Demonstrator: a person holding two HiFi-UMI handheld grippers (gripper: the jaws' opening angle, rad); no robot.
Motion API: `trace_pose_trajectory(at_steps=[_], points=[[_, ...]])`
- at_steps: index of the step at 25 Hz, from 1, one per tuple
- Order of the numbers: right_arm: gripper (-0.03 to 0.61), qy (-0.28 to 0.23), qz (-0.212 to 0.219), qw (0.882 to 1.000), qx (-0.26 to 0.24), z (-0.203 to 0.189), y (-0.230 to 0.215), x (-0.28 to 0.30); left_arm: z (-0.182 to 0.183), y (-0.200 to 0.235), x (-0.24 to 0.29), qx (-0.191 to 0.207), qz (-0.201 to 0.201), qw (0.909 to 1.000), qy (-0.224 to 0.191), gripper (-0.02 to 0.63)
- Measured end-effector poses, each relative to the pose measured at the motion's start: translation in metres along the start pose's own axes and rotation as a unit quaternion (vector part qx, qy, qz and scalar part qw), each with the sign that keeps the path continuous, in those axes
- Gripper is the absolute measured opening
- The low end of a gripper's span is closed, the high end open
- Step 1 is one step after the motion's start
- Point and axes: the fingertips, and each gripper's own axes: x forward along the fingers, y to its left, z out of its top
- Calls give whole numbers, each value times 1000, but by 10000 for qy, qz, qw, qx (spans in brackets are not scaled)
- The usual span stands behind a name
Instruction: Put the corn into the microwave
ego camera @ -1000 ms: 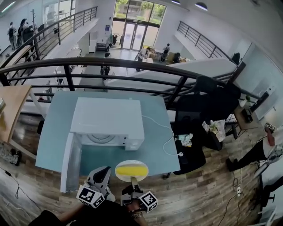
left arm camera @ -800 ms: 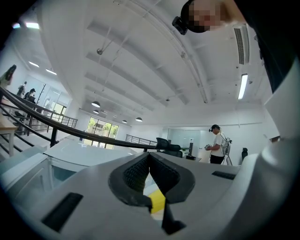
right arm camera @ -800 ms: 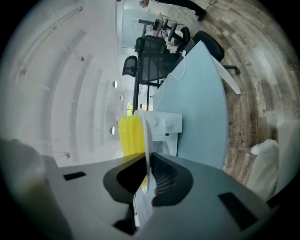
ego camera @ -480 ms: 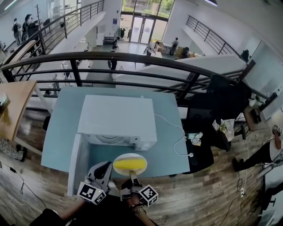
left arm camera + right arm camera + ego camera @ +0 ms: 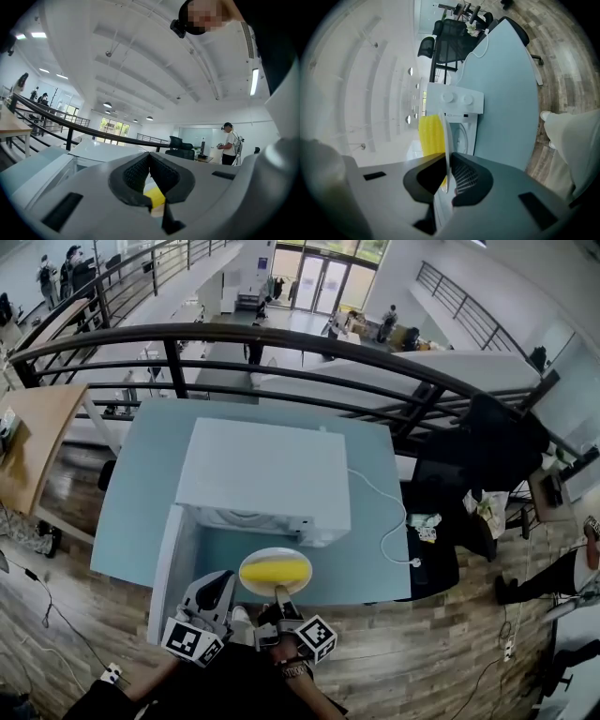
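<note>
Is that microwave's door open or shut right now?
Open. The microwave has its door swung out at its left, toward the person, and the round turntable inside shows.

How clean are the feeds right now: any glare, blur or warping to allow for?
Head view: sharp, evenly lit, but fisheye bows the railing. Right gripper view: rolled sideways, left half washed out pale, corn and plate crisp. Left gripper view: dark corners, no glare.

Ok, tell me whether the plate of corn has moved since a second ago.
Yes. The plate, held by the right gripper, has come in from the table's near edge, closer to the microwave front.
</note>
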Motion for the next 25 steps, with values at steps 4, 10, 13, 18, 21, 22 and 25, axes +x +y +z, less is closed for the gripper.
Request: trace_pose_trajectory(at_steps=[4, 10, 13, 18, 21, 22, 25], points=[[23, 125, -52, 9999, -80, -1, -4, 13, -6, 10, -5, -42, 170, 9998, 49, 3], [23, 395, -180, 9990, -59, -10, -16, 47, -12, 31, -4, 13, 457, 9989, 95, 3], [23, 482, -273, 9984, -57, -13, -22, 64, -14, 37, -1, -26, 538, 9985, 69, 3], [23, 548, -326, 9980, 11, -20, -26, 87, -8, 44, 1, -70, 599, 9982, -38, 3], [23, 574, -374, 9977, 20, -20, -28, 105, -2, 52, 7, -91, 670, 9976, -123, 3], [23, 581, -416, 9974, 27, -20, -30, 111, -1, 55, 8, -106, 706, 9974, -126, 3], [23, 592, -504, 9970, 3, -17, -34, 126, 3, 64, 13, -195, 827, 9963, -139, 3]])
